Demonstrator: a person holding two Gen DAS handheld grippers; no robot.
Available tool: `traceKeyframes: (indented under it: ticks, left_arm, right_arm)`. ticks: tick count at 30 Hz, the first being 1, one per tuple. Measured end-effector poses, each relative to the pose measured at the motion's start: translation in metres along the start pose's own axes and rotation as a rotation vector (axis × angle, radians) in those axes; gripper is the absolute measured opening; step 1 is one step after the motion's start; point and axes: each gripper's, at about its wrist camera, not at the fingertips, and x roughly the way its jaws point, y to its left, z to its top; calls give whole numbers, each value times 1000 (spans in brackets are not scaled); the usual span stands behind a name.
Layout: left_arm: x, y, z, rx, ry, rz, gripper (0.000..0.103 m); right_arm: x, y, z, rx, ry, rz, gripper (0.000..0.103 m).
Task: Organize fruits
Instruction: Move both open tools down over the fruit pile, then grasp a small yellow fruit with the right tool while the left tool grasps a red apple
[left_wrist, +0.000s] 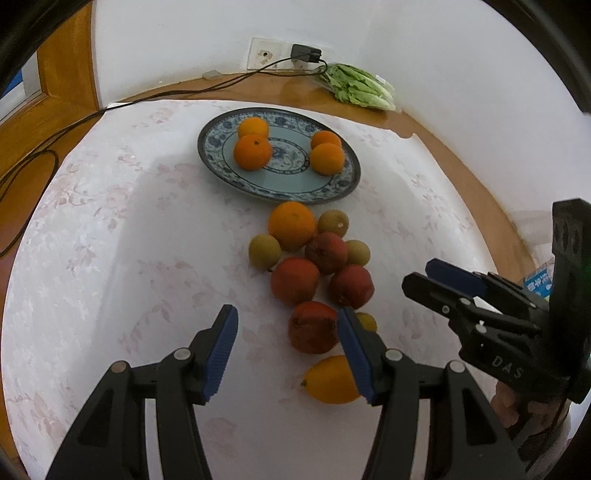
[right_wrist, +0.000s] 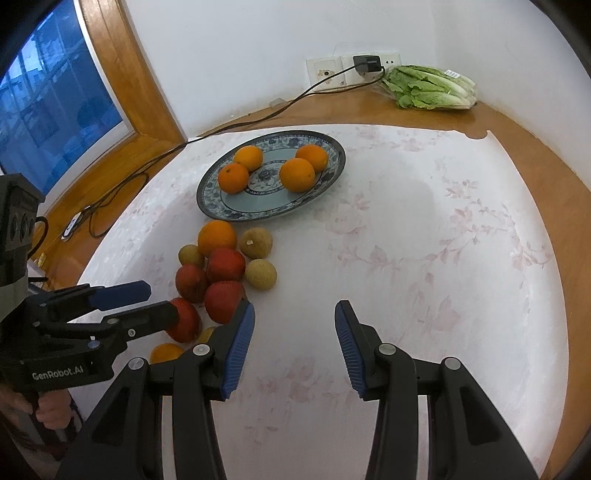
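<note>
A plate lies toward the far edge of the surface, with four oranges on it in two pairs, left and right. Just before the plate a loose orange heads a cluster of fruits running toward the near edge, a lemon nearest. At the far right corner lies a bunch of greens, beside the wall socket.

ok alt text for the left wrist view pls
The left gripper hangs open over a white tablecloth, beside a cluster of loose fruit. Beyond it a blue patterned plate holds four oranges; the right gripper enters from the right.
</note>
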Motion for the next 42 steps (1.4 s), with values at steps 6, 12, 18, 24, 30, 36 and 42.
traceKeyframes:
  ticks: [6, 12, 18, 24, 30, 36, 42]
  left_arm:
    - [5, -5, -3, 13, 10, -13, 58]
    - [10, -5, -6, 9, 17, -50, 48]
    - [14, -7, -5, 9, 22, -82, 41]
    - [14, -8, -5, 11, 17, -101, 35]
    - [8, -3, -5, 6, -7, -71, 35]
    - [-1, 8, -3, -3, -43, -6, 35]
    - [-4, 21, -3, -41, -51, 7, 35]
  right_arm:
    - [1, -1, -1, 7, 2, 4, 46]
    - [3, -2, -2, 13, 8, 6, 46]
    - [3, -2, -2, 15, 11, 13, 47]
    - [3, 1, -3, 13, 13, 21, 47]
    - [2, 6, -4, 3, 17, 29, 46]
    - [4, 15, -7, -12, 34, 42, 46]
    - [7, 32, -15, -57, 59, 84, 46]
